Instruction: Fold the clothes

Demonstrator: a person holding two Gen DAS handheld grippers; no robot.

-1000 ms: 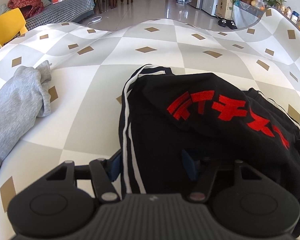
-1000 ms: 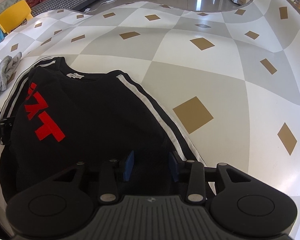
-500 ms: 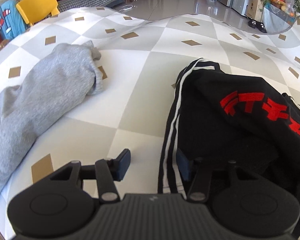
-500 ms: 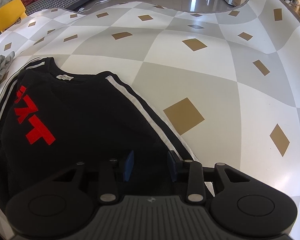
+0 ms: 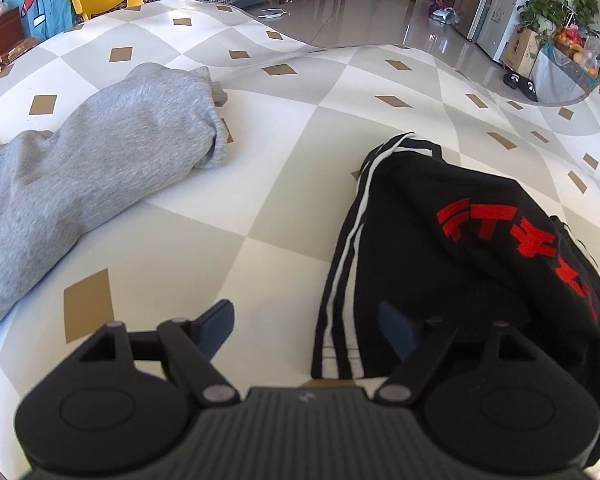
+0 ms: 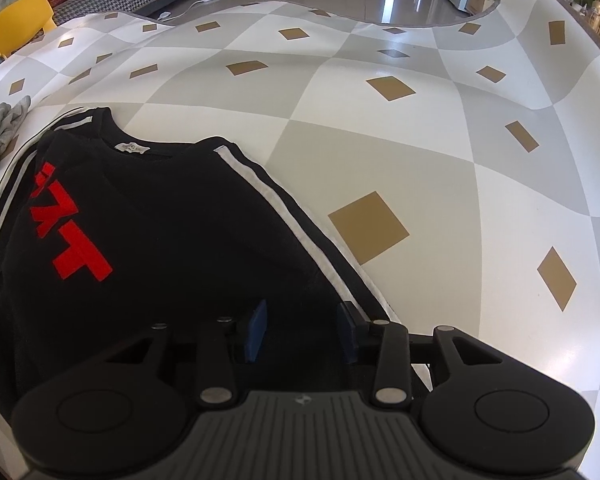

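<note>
- The tabletop point(image 5: 284, 184) is covered by a checked white-and-grey cloth with tan diamonds; a tiled room floor is seen beyond.
- A black shirt point(image 6: 172, 216) with red lettering is laid on it, partly folded.
- A grey sweatshirt point(image 5: 80, 168) lies well apart, to the shirt's left.
- The left tongs point(image 5: 308, 330) have just been opening; they are spread over the shirt's striped edge.
- The right tongs point(image 6: 302, 330) are parted over black cloth; a pinch cannot be told.

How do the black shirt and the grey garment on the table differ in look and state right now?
The black shirt carries red lettering and white side stripes; the grey garment is plain. The black shirt lies partly folded over itself, its edge between the left tongs, whose jaws have just been opening; the grey garment lies loosely heaped, clear of them. Both rest on the checked table cover.
</note>
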